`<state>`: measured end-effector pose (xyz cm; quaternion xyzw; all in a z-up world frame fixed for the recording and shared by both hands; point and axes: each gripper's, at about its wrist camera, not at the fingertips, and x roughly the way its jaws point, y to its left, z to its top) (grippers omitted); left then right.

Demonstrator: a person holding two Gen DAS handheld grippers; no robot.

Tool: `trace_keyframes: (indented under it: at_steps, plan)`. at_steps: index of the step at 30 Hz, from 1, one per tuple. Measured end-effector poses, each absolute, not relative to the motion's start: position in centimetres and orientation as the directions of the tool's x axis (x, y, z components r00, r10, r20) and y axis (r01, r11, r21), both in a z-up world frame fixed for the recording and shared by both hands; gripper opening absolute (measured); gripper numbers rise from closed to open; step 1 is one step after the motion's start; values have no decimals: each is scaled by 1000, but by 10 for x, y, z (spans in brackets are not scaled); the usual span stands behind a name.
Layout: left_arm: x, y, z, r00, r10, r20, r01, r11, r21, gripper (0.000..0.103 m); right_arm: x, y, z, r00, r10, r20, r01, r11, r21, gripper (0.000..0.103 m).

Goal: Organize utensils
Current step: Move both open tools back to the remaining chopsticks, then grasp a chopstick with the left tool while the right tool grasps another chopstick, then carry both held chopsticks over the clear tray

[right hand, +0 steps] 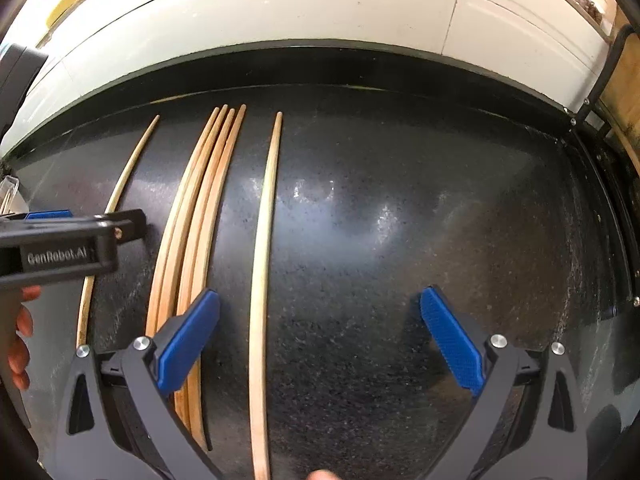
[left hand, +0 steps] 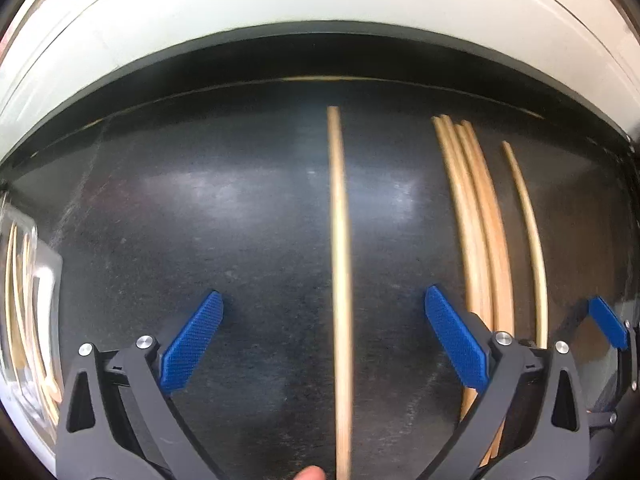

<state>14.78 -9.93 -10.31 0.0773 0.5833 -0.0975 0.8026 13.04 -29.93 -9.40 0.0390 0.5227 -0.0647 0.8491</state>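
Observation:
Wooden chopsticks lie lengthwise on a black countertop (left hand: pixel 200 208). In the left wrist view a single chopstick (left hand: pixel 340 280) lies between the fingers of my open left gripper (left hand: pixel 322 340). A bundle of several chopsticks (left hand: pixel 476 240) and one more single chopstick (left hand: pixel 532 248) lie to its right. In the right wrist view my open right gripper (right hand: pixel 320 344) hovers above the counter with a pale chopstick (right hand: pixel 262 280) between its fingers. The bundle (right hand: pixel 196 232) lies under its left finger. The left gripper (right hand: pixel 60 240) enters from the left over the leftmost chopstick (right hand: pixel 120 192).
A clear container (left hand: pixel 28 300) holding chopsticks stands at the far left of the counter. A white tiled wall (right hand: pixel 320 12) runs behind the counter. A metal frame (right hand: pixel 600 92) stands at the right. The right gripper's blue pad (left hand: pixel 608 322) shows at the right edge.

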Motion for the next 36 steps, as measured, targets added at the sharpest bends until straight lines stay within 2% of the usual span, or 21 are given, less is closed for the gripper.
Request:
trace_keyframes:
  at_steps: [3,4,5,6,7,11,14,18,23,28,36]
  plan:
    - [140,-117,-100,308,-92,-947,316,949,11,98,138,-297,-93,424,-45,-905,99,995,-3,96]
    - [137,-123,-98,320,-101,-942,330,944,11,95,137,-296,-93,438,-42,-898,89,996,-3,88]
    - [132,-125,-91,387,-126,-913,358,933,23,57,137,-294,-88,474,-40,-879,72,997,-7,41]
    - [129,-130,-85,430,-119,-895,375,925,57,6,136,-290,-83,488,-53,-871,58,998,-29,8]
    - [128,-133,-85,424,-99,-900,384,920,80,6,137,-288,-83,479,-57,-876,63,998,-30,8]
    - [119,-135,-75,325,-206,-923,465,885,-34,5,135,-298,-79,456,23,-890,111,990,82,7]
    - [113,-122,-65,305,-255,-917,441,892,-101,5,126,-303,-69,461,41,-887,150,981,123,7]
    - [102,-100,-46,287,-319,-903,419,890,-181,5,110,-304,-51,481,142,-865,201,942,267,7]
    - [93,-53,-25,326,-320,-889,424,891,-165,6,97,-271,-27,506,230,-831,184,913,365,7]
    - [87,29,-13,311,-358,-880,348,905,-245,6,96,-220,-22,471,316,-823,144,893,426,7]
    - [84,182,25,393,-322,-861,247,939,-239,6,97,-99,20,461,421,-781,-28,887,462,7]
